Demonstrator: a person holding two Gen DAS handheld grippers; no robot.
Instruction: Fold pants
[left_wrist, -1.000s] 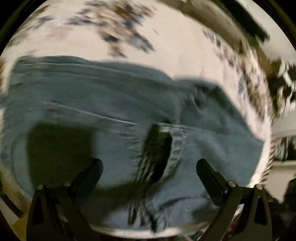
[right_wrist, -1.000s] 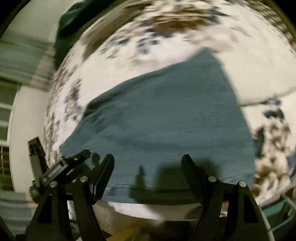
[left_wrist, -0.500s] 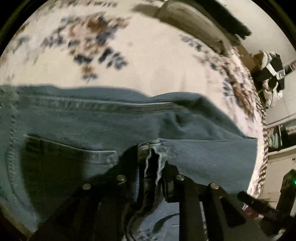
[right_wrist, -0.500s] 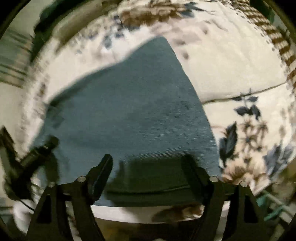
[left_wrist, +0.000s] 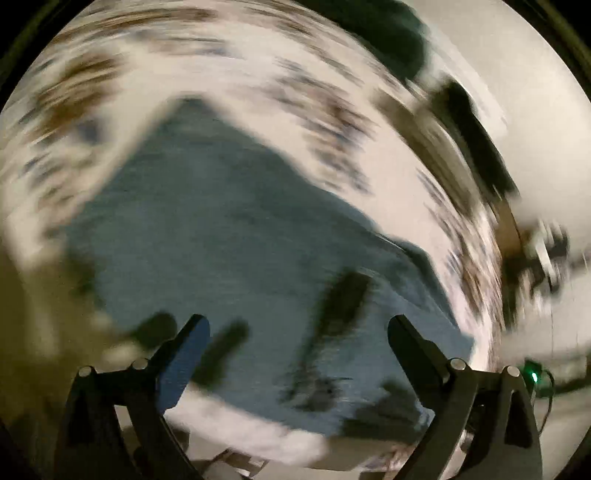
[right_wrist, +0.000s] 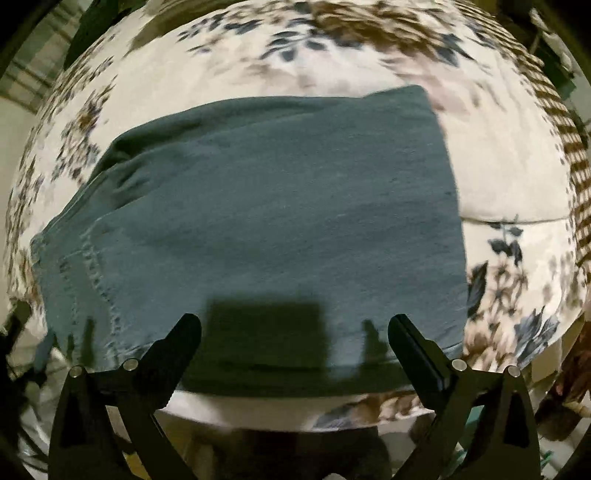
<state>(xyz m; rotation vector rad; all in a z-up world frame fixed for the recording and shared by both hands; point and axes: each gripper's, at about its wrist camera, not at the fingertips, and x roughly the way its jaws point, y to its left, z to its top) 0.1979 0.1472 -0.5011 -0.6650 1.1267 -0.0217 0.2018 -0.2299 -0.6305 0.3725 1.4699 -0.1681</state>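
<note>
One pair of jeans (right_wrist: 258, 221) lies folded on one flowered bedspread (right_wrist: 509, 155). Two tools show, one left tool (left_wrist: 297, 332) and one right tool (right_wrist: 294, 330), each with two fingers spread apart.

Legible text, labels, brands, numbers, signs: none in either wrist view. The jeans (right_wrist: 266, 221) show plain denim with stitching only at the left of the frame; the flowered bedspread (right_wrist: 509, 166) carries a printed pattern, no lettering.
</note>
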